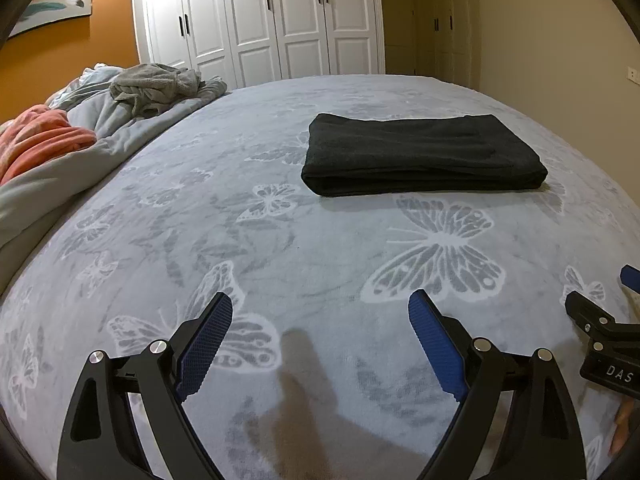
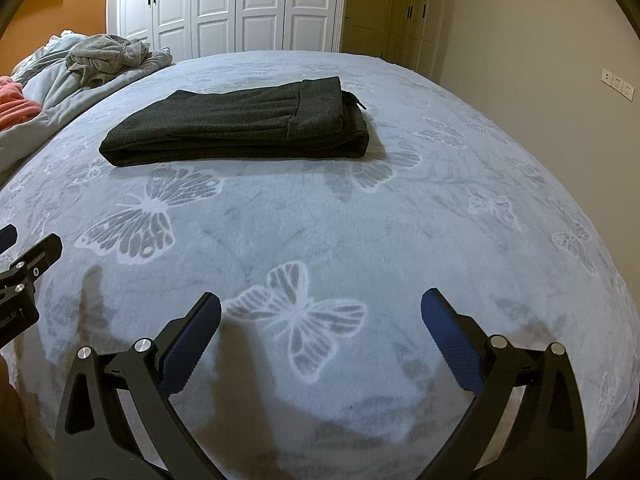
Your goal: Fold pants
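Observation:
The black pants lie folded into a flat rectangle on the bed, far from both grippers; they also show in the right wrist view, with the waistband at the right end. My left gripper is open and empty, held above the blanket near the bed's front. My right gripper is open and empty too, also above the blanket. The right gripper shows at the right edge of the left wrist view, and the left gripper at the left edge of the right wrist view.
The bed is covered by a grey butterfly-print blanket. A heap of grey bedding with a crumpled grey garment and an orange-pink cloth lies at the left. White wardrobe doors stand behind the bed, a wall to the right.

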Tool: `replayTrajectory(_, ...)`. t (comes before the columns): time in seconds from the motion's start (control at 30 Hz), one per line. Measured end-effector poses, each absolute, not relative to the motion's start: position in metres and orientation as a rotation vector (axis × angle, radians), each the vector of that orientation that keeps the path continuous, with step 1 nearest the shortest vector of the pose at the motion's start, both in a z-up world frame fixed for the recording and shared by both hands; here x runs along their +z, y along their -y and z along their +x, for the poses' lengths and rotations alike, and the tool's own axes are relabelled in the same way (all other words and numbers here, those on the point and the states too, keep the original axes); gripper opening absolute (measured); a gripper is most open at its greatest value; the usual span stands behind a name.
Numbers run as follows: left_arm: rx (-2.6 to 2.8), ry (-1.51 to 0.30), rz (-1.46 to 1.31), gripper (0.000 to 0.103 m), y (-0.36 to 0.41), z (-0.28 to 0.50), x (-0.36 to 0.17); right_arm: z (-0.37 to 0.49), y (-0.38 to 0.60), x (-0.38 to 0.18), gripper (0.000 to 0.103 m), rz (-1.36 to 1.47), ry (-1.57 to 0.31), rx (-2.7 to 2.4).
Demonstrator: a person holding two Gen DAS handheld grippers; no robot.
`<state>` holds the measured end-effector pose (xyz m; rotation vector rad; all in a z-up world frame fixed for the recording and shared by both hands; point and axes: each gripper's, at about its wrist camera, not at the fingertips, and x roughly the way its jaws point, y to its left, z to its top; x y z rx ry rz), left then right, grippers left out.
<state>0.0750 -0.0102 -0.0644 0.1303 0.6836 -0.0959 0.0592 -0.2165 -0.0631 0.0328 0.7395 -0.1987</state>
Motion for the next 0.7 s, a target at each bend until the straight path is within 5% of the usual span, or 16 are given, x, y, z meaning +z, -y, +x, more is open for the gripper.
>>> replayTrajectory(0.7,-0.105,-0.690,0.146,0.087,0.0135,0.0757,-0.0660,0.0591,0.2169,-0.0629,0.098,0.032,-0.739,-0.199)
